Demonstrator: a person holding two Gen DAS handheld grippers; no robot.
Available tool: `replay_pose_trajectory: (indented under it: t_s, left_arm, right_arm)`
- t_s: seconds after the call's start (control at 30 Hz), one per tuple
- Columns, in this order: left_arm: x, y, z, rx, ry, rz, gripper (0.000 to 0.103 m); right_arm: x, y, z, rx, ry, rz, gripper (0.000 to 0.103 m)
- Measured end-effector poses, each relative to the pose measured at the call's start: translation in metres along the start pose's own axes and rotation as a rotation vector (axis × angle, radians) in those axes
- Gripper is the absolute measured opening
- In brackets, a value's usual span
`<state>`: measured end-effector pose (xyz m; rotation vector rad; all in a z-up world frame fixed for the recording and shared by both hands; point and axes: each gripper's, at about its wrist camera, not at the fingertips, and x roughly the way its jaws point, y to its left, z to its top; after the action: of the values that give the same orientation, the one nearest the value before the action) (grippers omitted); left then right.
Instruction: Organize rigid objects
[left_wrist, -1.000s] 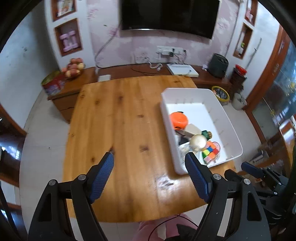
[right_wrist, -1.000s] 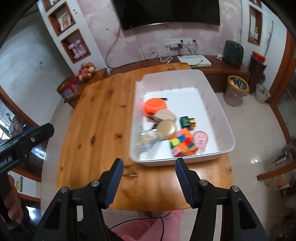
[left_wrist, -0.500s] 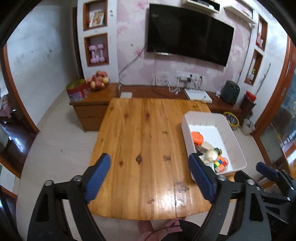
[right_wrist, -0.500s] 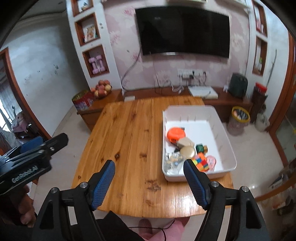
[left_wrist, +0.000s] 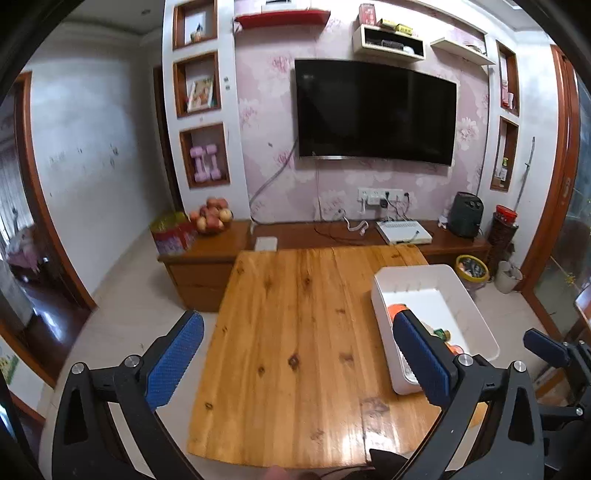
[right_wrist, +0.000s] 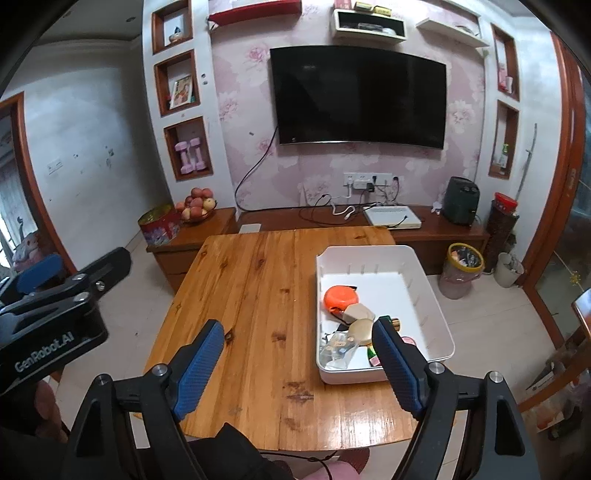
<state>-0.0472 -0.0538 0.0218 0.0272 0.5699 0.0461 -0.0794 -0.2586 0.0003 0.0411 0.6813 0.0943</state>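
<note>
Both grippers pulled back higher, jaws apart, TV (right_wrist: 356, 98) beyond white bin (right_wrist: 436, 310).

Black left gripper (left_wrist: 295, 363) frame, silver screws; blue ribbed jaws; white "GenRobot.AI" lettering

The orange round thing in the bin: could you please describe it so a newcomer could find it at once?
On the wooden table stands a white bin at the right side. The orange round thing lies in it at the far end of the pile, touching a beige block; it is the only bright orange item.
</note>
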Motion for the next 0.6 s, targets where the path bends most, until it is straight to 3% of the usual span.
replay_pose_trajectory:
  t_s: [0.6]
  left_arm:
    - [0.01,0.0,0.006,0.012,-0.042,-0.025,0.102]
  right_arm:
    - [0.005,0.001,0.009,0.015,-0.079,-0.075,0.09]
